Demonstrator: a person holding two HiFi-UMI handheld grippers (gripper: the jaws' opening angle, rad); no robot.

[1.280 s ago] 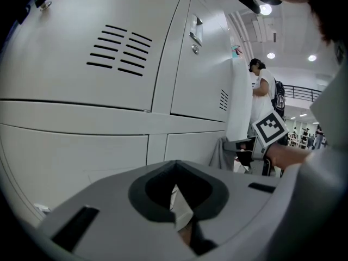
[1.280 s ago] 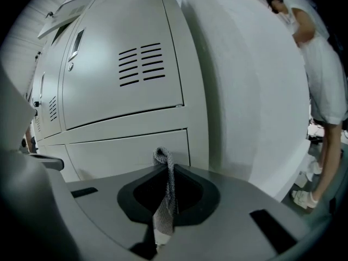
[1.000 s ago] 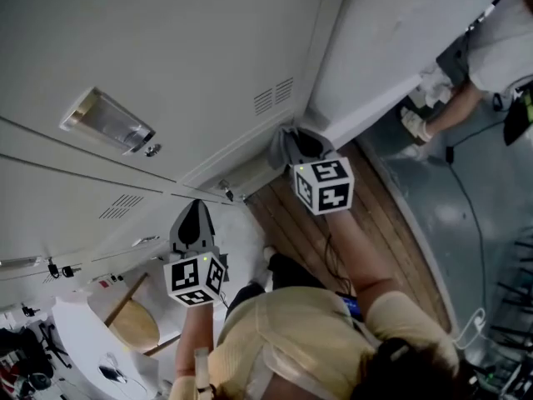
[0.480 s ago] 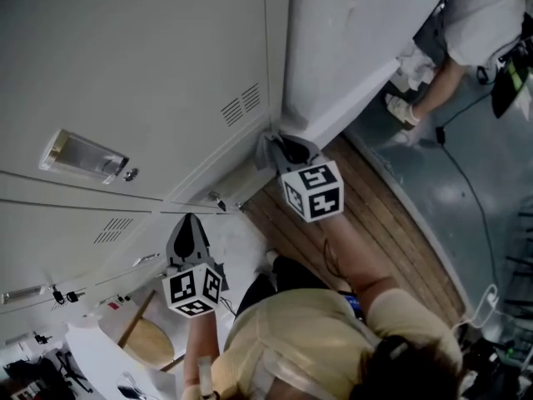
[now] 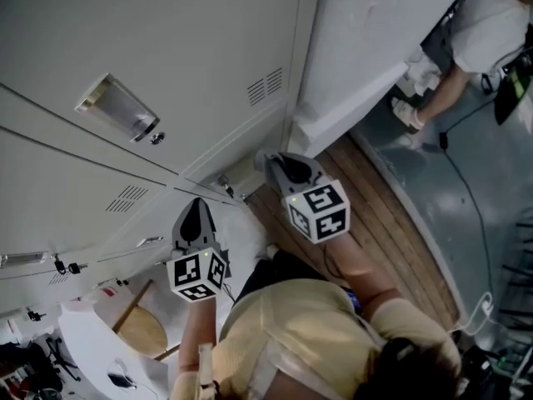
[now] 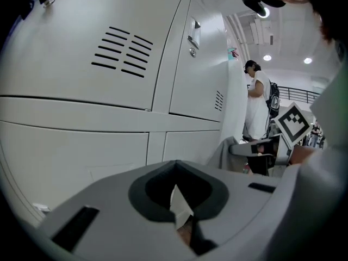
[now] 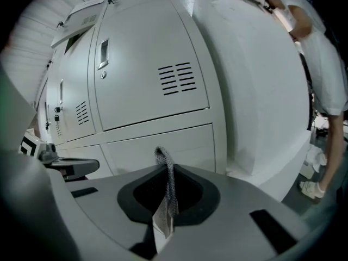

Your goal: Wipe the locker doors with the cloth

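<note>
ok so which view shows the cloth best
The right gripper view: the grey cloth stands pinched edge-on between the right gripper's shut jaws. The head view shows only a bit of it beside that gripper, the left gripper view a draped part at the side.
</note>
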